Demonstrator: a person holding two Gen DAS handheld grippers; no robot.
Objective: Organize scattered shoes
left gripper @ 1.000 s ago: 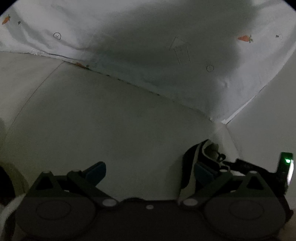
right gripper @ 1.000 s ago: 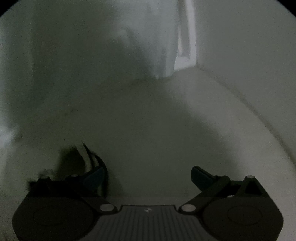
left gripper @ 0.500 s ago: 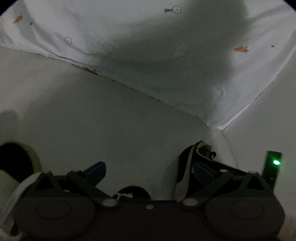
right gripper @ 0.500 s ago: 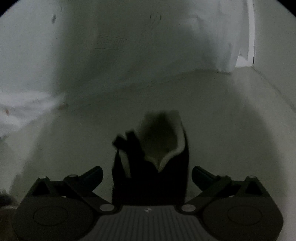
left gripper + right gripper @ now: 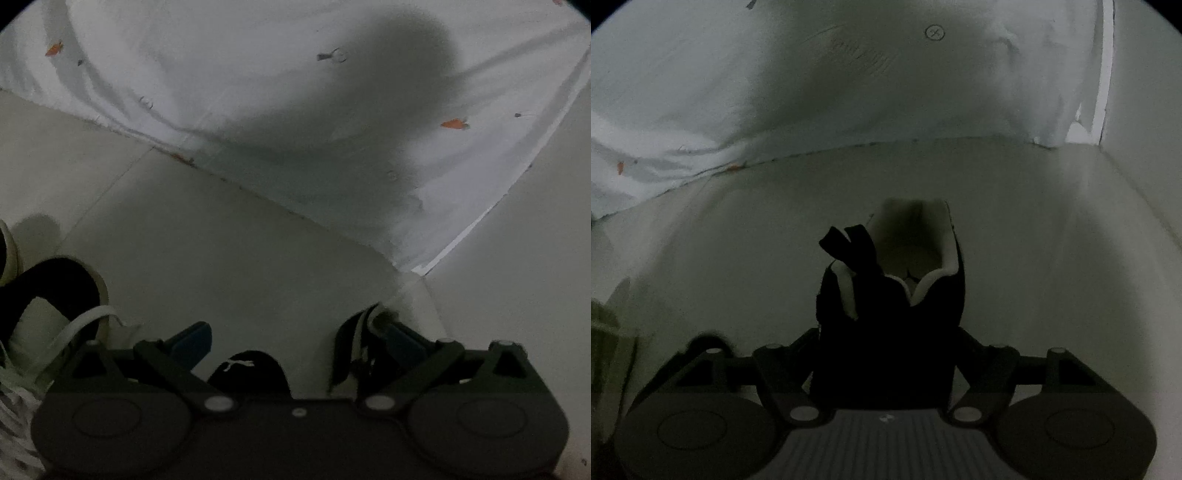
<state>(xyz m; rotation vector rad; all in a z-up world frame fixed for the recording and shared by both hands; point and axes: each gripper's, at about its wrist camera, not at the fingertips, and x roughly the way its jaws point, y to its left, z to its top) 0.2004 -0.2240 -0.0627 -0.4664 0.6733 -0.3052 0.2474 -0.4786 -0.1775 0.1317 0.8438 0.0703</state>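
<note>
Dim pale floor [image 5: 240, 258], carrot-print sheet [image 5: 258, 92].

black white-lined shoe [image 5: 886, 317], upright, opening visible

The right gripper [image 5: 888, 347] is low over the floor [image 5: 1052, 258], its jaws closed against the two sides of a black shoe [image 5: 886, 314] that stands between them. The left gripper [image 5: 295, 343] is also low over the floor, jaws wide apart, its right finger [image 5: 402, 343] inside the shoe's collar.
</note>
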